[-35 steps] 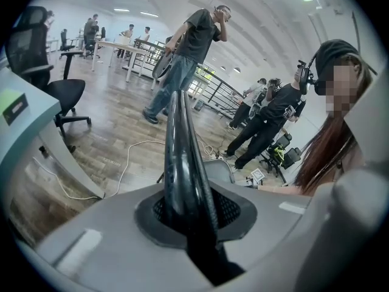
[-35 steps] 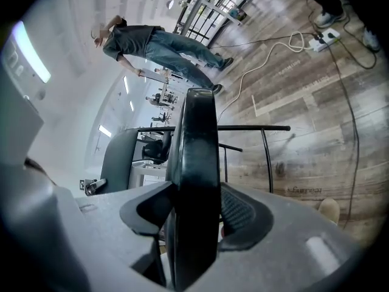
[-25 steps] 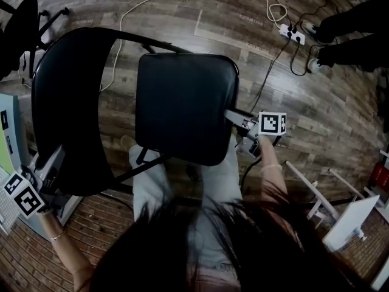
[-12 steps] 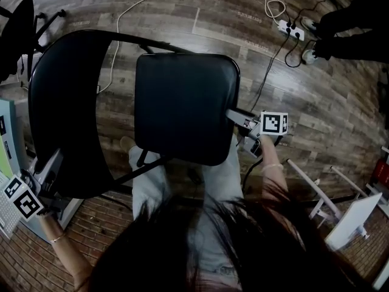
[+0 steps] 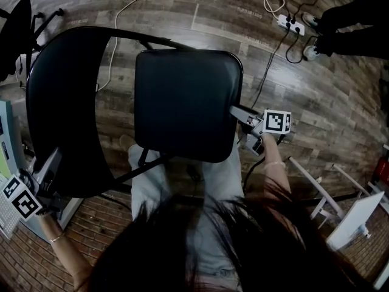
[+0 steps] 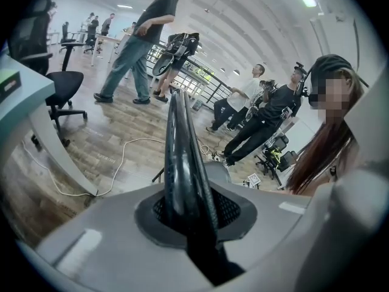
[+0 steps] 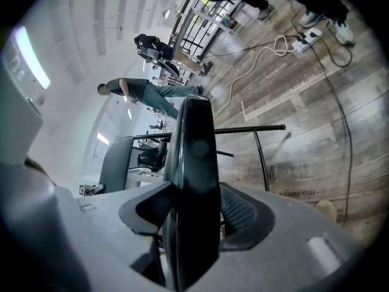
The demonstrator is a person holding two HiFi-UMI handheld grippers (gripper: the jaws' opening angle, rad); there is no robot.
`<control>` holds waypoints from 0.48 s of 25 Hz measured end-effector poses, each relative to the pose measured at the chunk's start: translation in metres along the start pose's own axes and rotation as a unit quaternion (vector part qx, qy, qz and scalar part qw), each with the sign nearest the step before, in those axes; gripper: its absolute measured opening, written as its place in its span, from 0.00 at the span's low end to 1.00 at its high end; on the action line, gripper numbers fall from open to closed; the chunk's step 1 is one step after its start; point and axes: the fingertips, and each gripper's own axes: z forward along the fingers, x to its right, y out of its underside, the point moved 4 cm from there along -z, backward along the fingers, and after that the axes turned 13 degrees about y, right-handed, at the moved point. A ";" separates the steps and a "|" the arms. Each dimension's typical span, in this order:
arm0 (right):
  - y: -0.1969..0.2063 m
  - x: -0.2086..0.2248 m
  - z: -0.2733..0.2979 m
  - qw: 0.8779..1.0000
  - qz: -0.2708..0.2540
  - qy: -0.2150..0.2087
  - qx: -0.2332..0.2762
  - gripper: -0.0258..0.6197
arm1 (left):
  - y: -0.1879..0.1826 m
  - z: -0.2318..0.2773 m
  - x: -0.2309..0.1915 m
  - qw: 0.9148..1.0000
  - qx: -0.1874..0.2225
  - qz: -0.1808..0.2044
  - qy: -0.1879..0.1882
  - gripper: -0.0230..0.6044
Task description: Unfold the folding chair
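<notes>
Dark hair (image 5: 200, 248) fills the head view from five to seven o'clock, hiding the person's torso. The square black padded seat (image 5: 185, 105) covers most of the thin black metal frame (image 5: 146, 162) and the right gripper's (image 5: 238, 112) tips. At ten o'clock a black office chair (image 5: 18, 29) is cut off; the tiny white block (image 5: 290, 24) at one o'clock is probably a power strip.

Folding chair seat (image 5: 185, 105): black padded upholstery, smooth, faint sheen. Its frame tube (image 7: 249, 128): black painted metal. Floor (image 5: 316, 84) beneath: matt, grained wood planks.
</notes>
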 end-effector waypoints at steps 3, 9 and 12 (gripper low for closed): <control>0.000 0.006 -0.001 1.000 -0.001 0.007 0.001 0.41 | 0.002 0.002 0.000 1.000 0.000 -0.001 0.001 0.14; 0.004 0.024 -0.006 0.999 0.022 0.047 0.001 0.41 | 0.005 0.006 -0.003 1.000 0.001 -0.003 0.006 0.14; 0.003 0.027 -0.005 0.999 0.013 0.043 0.002 0.41 | 0.008 0.007 -0.006 1.000 0.002 -0.005 0.010 0.14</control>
